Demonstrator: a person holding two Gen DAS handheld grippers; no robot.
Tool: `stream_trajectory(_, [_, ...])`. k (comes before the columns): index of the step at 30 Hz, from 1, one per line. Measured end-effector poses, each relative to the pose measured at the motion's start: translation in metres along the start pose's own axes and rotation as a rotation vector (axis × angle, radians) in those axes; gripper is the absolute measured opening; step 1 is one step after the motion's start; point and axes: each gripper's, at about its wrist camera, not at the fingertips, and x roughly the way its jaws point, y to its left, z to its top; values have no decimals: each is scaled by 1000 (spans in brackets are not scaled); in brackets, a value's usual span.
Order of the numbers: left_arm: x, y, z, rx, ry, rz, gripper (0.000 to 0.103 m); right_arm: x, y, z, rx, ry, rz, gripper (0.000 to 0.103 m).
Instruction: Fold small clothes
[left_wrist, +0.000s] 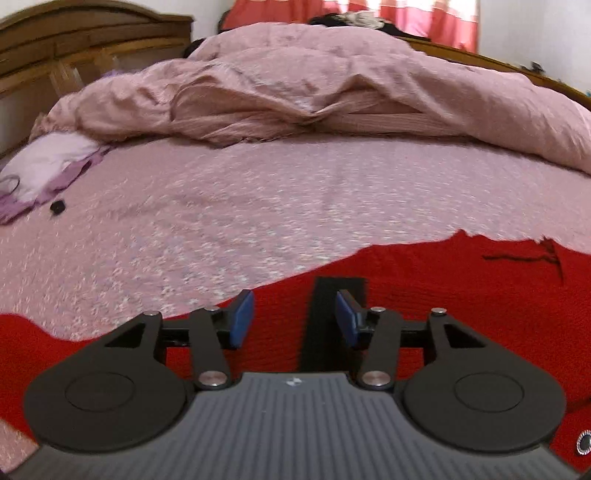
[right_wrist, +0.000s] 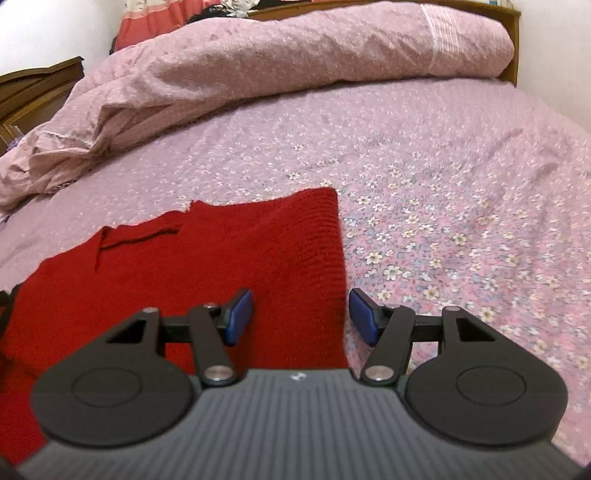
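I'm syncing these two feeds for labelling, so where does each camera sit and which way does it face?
Left wrist: on the left gripper, low over the red garment, facing the bunched pink duvet; its open fingers show.
Right wrist: on the right gripper, over the garment's right edge, facing the duvet across the floral sheet; open fingers show.
Shared: garment, duvet, sheet.

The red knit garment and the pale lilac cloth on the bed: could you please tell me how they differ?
The red knit garment lies spread fairly flat near both grippers; the pale lilac cloth sits crumpled at the far left edge. The red one is ribbed and vivid, the lilac one smooth and pale. Both rest on the floral bedspread.
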Motion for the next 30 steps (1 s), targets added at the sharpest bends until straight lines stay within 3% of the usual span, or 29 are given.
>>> stream_trajectory(9, [9, -1, -5, -75, 54, -150, 55, 13, -2, -3, -2, -18, 30, 60])
stream_trajectory(10, [10, -3, -7, -76, 47, -140, 54, 13, -3, -3, -3, -22, 33, 54])
stream_trajectory(13, [15, -15, -10, -32, 39, -85, 27, 7, -2, -4, -4, -65, 31, 24])
stream_trajectory(15, [16, -20, -8, -10, 16, -53, 18, 1, -3, -2, -6, -102, 29, 18])
stream_trajectory(17, [20, -21, -4, -13, 7, -41, 14, -2, -3, 0, -12, -134, 5, 17])
stream_trajectory(24, [34, -21, -1, 12, 33, -30, 15, 13, 0, -6, -74, -129, -61, 19])
stream_trajectory(27, [30, -18, 1, 1, 44, -31, 16, 11, -2, -4, -61, -124, -50, 24])
stream_trajectory(30, [20, -8, 4, -35, 68, -33, 18, 4, -7, -1, -12, -106, -22, 35])
